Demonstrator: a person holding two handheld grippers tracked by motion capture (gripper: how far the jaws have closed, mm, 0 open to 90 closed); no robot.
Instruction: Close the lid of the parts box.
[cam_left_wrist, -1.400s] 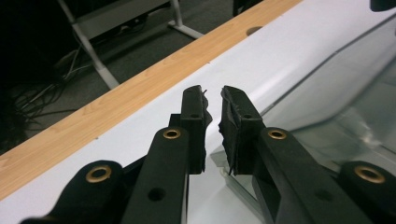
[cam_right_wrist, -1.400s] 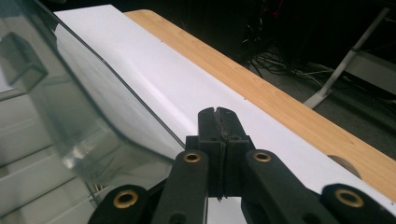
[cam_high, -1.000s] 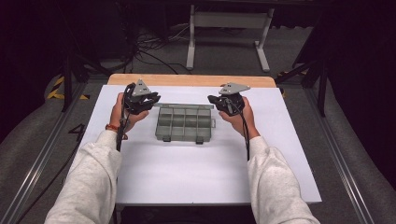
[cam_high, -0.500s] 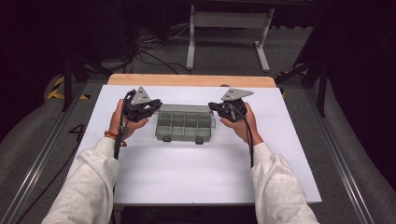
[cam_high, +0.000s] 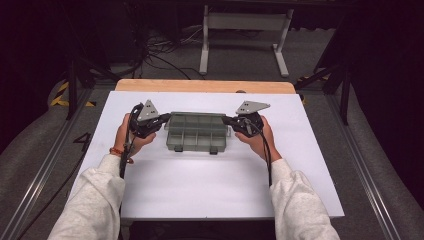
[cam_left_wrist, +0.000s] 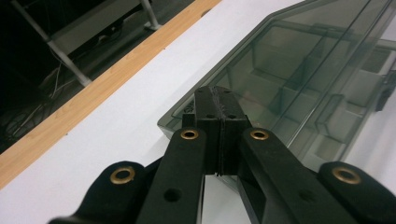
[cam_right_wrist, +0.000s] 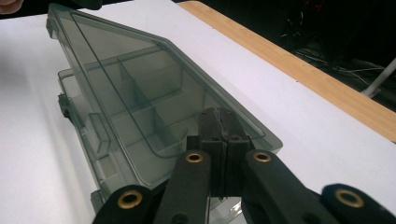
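A smoky clear compartment box (cam_high: 197, 132) lies in the middle of the white table top (cam_high: 200, 190). My left gripper (cam_high: 166, 119) is at its left end and my right gripper (cam_high: 225, 120) at its right end. In the left gripper view the jaws of the left gripper (cam_left_wrist: 218, 95) are pressed together, tips on a corner of the lid (cam_left_wrist: 289, 60). In the right gripper view the right gripper (cam_right_wrist: 219, 116) is shut too, tips on the lid (cam_right_wrist: 140, 60) near its corner. The lid stands tilted above the tray (cam_right_wrist: 79, 121). The compartments look empty.
A wooden strip (cam_high: 205, 86) runs along the table's far edge. Beyond it a metal stand (cam_high: 245, 30) and cables lie on the dark floor. White surface lies open in front of the box and to either side.
Both hands have come down and inward, and the gripper tips now touch the two ends of the box. The box itself has stayed in place.
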